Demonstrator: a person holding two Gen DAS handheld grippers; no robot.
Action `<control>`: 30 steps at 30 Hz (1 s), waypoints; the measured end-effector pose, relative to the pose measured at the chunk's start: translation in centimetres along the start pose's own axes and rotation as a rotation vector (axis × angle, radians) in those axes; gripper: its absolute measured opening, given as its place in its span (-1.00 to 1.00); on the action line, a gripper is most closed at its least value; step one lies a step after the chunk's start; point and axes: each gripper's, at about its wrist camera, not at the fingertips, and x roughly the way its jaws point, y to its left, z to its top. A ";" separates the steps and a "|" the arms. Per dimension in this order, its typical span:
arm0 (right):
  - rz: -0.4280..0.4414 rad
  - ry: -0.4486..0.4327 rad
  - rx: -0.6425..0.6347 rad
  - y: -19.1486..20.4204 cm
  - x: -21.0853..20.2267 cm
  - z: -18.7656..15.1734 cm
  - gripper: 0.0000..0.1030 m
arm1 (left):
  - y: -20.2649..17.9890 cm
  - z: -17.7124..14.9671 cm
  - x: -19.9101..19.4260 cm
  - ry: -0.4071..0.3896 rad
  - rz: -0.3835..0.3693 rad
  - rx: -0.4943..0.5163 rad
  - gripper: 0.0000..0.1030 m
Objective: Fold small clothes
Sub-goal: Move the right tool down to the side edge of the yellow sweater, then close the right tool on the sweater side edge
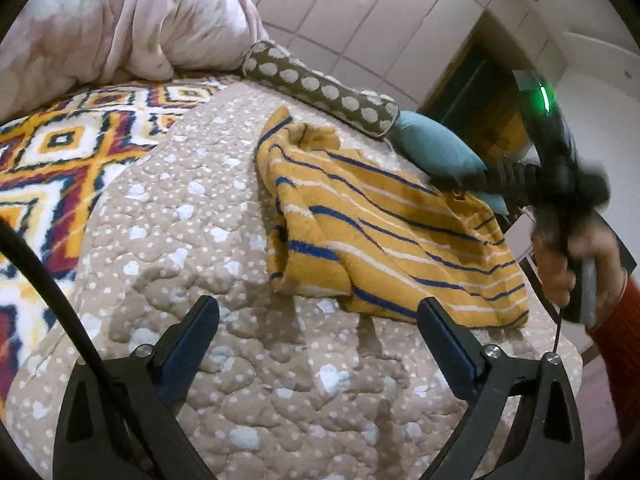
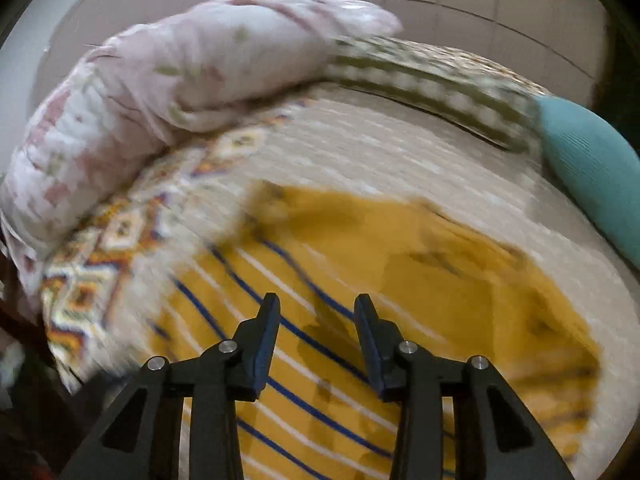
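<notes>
Currently both tools released, left tool [image 1: 318, 314] short of the striped garment [image 1: 384, 232], right tool [image 2: 316, 312] over it; a shallow pinch risks dragging the bunched layers.

The right gripper [image 2: 316, 316] hangs with jaws parted above the yellow striped garment [image 2: 360, 280]; a teal cushion [image 2: 592, 168] lies far right beyond.

No legible text, label, brand, number or sign in either view.

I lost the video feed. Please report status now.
Both hand-held grippers open, left and right. Striped yellow garment rumpled on quilt, unheld. Nothing in the way.
</notes>
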 end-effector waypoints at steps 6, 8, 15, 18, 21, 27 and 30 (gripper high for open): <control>-0.331 0.079 0.242 -15.4 0.2 -4.7 -0.18 | 2.3 4.5 1.2 0.059 0.028 -0.104 0.88; -0.365 0.062 0.442 -21.0 -0.6 -6.2 -0.01 | 2.8 5.8 2.6 0.108 0.142 -0.067 0.88; -0.346 -0.053 0.465 -22.7 -5.5 -10.0 0.17 | 4.2 9.6 4.8 0.154 0.510 0.046 0.77; -0.357 -0.076 0.401 -21.9 -7.6 -11.8 0.17 | 5.1 11.4 3.8 0.114 0.581 0.021 0.77; -0.309 -0.115 0.391 -21.4 -9.3 -12.6 0.18 | 5.5 11.7 2.5 0.095 0.483 -0.051 0.77; -0.087 -0.164 0.342 -16.2 -9.7 -10.7 0.18 | 3.1 8.1 1.3 0.094 0.345 -0.088 0.77; 0.038 -0.134 0.245 -10.8 -8.3 -9.1 0.18 | 2.5 5.7 -0.2 0.087 0.328 -0.111 0.77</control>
